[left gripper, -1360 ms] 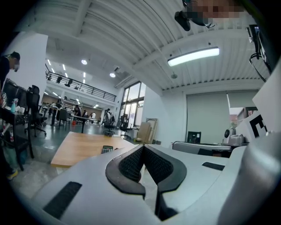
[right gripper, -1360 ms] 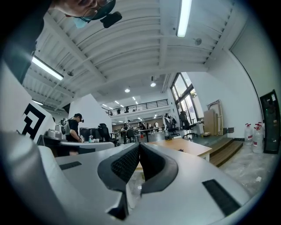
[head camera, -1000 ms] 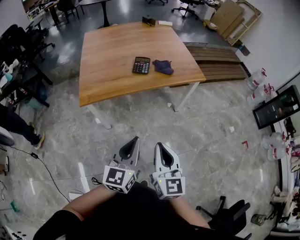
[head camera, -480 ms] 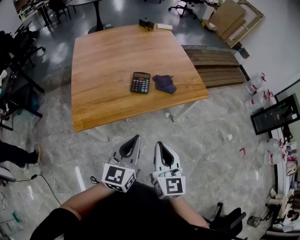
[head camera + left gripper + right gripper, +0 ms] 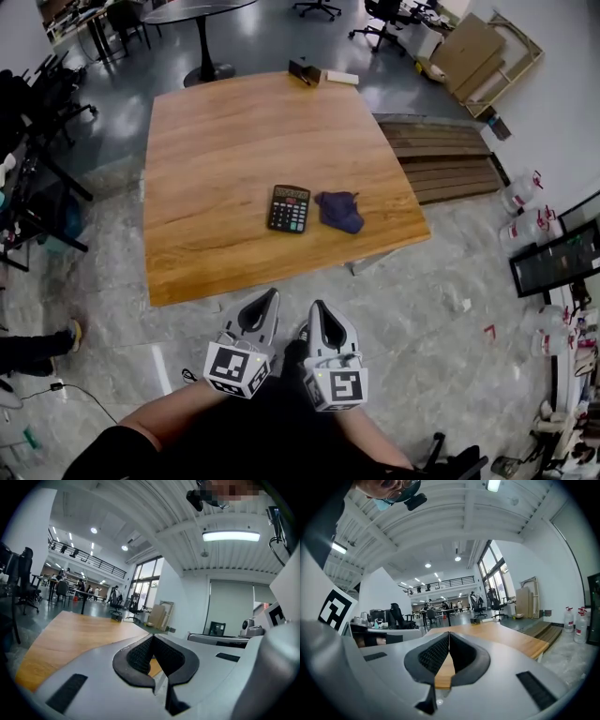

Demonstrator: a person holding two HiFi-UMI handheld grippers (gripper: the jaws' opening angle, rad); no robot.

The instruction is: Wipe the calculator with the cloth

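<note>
Nearest you, bottom of head view: your forearms, with L gripper point(image 5: 269, 298) and R gripper point(image 5: 318, 307) side by side over the grey stone floor point(image 5: 422, 309), both aimed at the table point(image 5: 216, 141) and hanging short of its near edge. Both sets of jaws are pressed together w/ nothing between them; each gripper view shows the ribbed pads meeting at the tips and only wood tabletop beyond. Next out, on the table's near-right part: the calculator point(image 5: 289, 208), black, flat, face up, pale display strip at its far end, rows of dark keys, turned slightly off the table edge. Just right of it sits the cloth point(image 5: 339, 211), dark blue, crumpled in a lump. Far table edge: small dark box point(image 5: 304, 72) beside a white flat item point(image 5: 341, 78). Beyond: office chairs, cardboard point(image 5: 473, 47) by the wall.
</note>
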